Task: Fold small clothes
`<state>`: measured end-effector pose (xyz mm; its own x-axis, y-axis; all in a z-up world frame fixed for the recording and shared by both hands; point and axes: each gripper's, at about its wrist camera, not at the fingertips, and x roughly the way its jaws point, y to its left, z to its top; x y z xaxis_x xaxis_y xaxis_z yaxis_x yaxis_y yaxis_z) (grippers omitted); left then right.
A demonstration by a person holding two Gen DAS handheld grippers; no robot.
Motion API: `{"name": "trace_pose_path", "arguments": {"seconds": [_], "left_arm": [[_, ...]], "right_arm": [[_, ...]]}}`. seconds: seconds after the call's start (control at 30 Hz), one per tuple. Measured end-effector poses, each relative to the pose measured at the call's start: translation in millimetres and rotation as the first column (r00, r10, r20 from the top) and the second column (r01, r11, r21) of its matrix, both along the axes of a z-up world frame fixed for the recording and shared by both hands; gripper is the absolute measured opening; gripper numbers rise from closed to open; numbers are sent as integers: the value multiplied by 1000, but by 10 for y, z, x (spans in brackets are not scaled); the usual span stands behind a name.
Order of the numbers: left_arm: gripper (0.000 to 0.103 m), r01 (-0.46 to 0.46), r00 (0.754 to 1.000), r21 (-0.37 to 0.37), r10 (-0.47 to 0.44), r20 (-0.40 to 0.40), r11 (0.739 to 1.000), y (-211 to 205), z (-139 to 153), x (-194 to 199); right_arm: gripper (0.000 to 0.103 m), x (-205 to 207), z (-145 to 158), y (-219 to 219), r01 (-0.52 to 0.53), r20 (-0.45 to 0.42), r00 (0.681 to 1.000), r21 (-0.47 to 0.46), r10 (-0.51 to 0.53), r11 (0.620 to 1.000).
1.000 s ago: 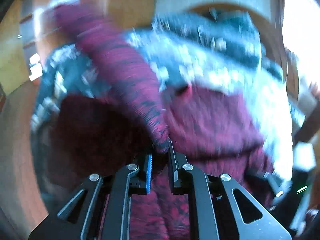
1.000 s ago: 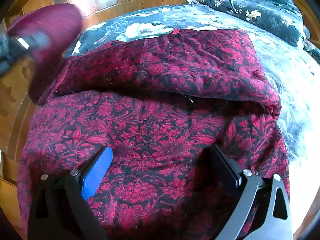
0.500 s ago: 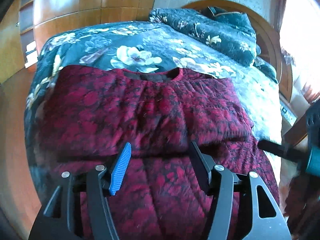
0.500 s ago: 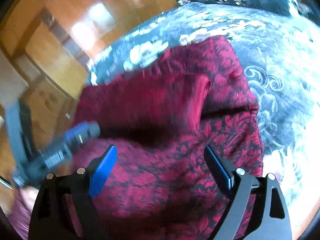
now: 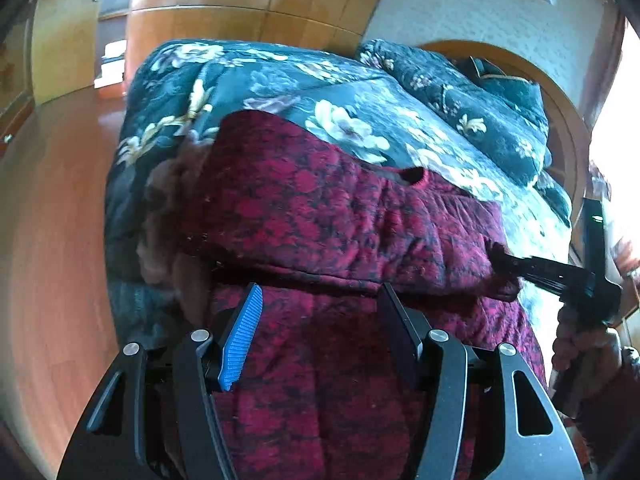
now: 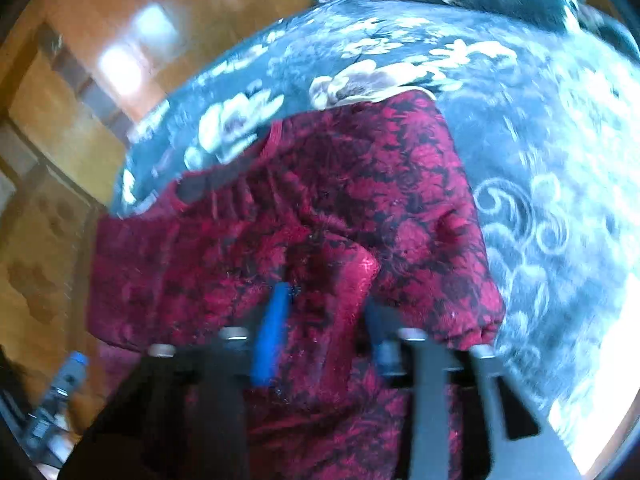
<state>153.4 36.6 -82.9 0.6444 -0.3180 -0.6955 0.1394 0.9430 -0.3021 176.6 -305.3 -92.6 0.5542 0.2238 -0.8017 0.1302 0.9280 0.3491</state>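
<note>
Your left gripper (image 5: 320, 320) hangs spread and empty over the red-and-black floral knit sweater (image 5: 340, 220) at the floral bedspread's (image 5: 360, 92) near edge, while your right gripper (image 6: 328, 320), its fingers around a raised fold, may drag the layers askew.

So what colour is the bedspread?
Dark teal bedspread with cream flowers, clearest in the left wrist view.

The garment (image 5: 328, 216) lies on the bedspread (image 5: 280, 80), pillows (image 5: 480, 92) behind it.
</note>
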Motion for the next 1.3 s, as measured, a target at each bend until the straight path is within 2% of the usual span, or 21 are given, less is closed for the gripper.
{"name": "trace_pose_path", "arguments": {"seconds": [0.03, 0.07, 0.13, 0.27, 0.37, 0.47, 0.57, 0.73, 0.77, 0.8, 0.83, 0.93, 0.97, 1.03, 1.07, 1.1, 1.13, 1.17, 1.2, 1.23, 1.3], "left_arm": [[59, -10, 1000, -5, 10, 5, 1000, 44, 12, 8], [59, -23, 1000, -18, 23, 6, 1000, 98, 36, 37], [59, -43, 999, -43, 44, 13, 998, 177, 80, 94], [59, -96, 995, -52, 96, 10, 994, 302, 132, 280], [59, -132, 991, -66, 131, -18, 989, 402, 129, 481], [62, -187, 981, -141, 177, -80, 972, 589, 66, 807], [64, -220, 971, -198, 195, -137, 955, 709, -48, 1112], [67, -225, 959, -345, 145, -241, 911, 780, -286, 1507], [66, -223, 958, -371, 132, -256, 901, 772, -330, 1554], [44, -221, 960, -375, 132, -248, 900, 747, -349, 1585], [27, -207, 964, -365, 125, -235, 908, 704, -333, 1589], [23, -179, 980, -298, 145, -135, 937, 564, -179, 1451], [23, -177, 982, -248, 155, -108, 952, 496, -143, 1408], [23, -202, 976, -89, 194, -96, 975, 313, -180, 1400], [26, -211, 973, -25, 207, -101, 977, 249, -230, 1425], [35, -223, 966, 73, 231, -113, 972, 169, -319, 1472], [44, -229, 962, 118, 243, -121, 966, 142, -369, 1481], [49, -244, 958, 142, 261, -118, 959, 144, -393, 1470], [60, -281, 948, 157, 299, -106, 947, 179, -361, 1426], [64, -308, 940, 169, 326, -96, 936, 217, -325, 1379], [64, -348, 931, 158, 361, -55, 924, 270, -196, 1256]], "right_arm": [[5, -21, 77, 35, -17, 25, 1000, -32, 18, 999], [5, -40, 122, 51, -23, 47, 999, -48, 25, 999], [4, -168, 425, 59, -42, 156, 986, -107, 58, 993], [4, -185, 742, -1, -32, 258, 962, -213, 87, 977], [4, 24, 649, -64, -33, 230, 969, -228, 87, 973], [5, 248, 304, -150, -32, 135, 989, -244, 67, 969], [5, 279, 82, -211, -25, 86, 995, -248, 47, 969], [5, 224, -37, -258, -16, 84, 996, -236, 37, 972], [5, 218, -36, -257, -18, 86, 996, -241, 40, 970], [5, 211, -26, -253, -23, 88, 995, -249, 46, 968], [5, 213, -7, -245, -25, 91, 995, -257, 50, 966], [4, 135, 144, -222, -3, 145, 988, -297, 48, 955], [4, 112, 208, -214, 5, 164, 985, -305, 48, 952], [4, 58, 312, -196, 36, 209, 977, -344, 39, 938], [4, 80, 293, -184, 54, 213, 977, -390, 33, 919], [4, 134, 226, -183, 55, 189, 982, -408, 26, 911], [4, 201, 133, -197, 44, 157, 987, -401, 21, 915], [4, 266, 22, -213, 33, 122, 992, -393, 17, 919], [4, 313, -99, -217, 19, 89, 996, -387, 17, 922], [5, 331, -185, -221, 11, 74, 997, -379, 18, 925], [6, 311, -212, -237, 20, 90, 996, -366, 14, 930]]}}
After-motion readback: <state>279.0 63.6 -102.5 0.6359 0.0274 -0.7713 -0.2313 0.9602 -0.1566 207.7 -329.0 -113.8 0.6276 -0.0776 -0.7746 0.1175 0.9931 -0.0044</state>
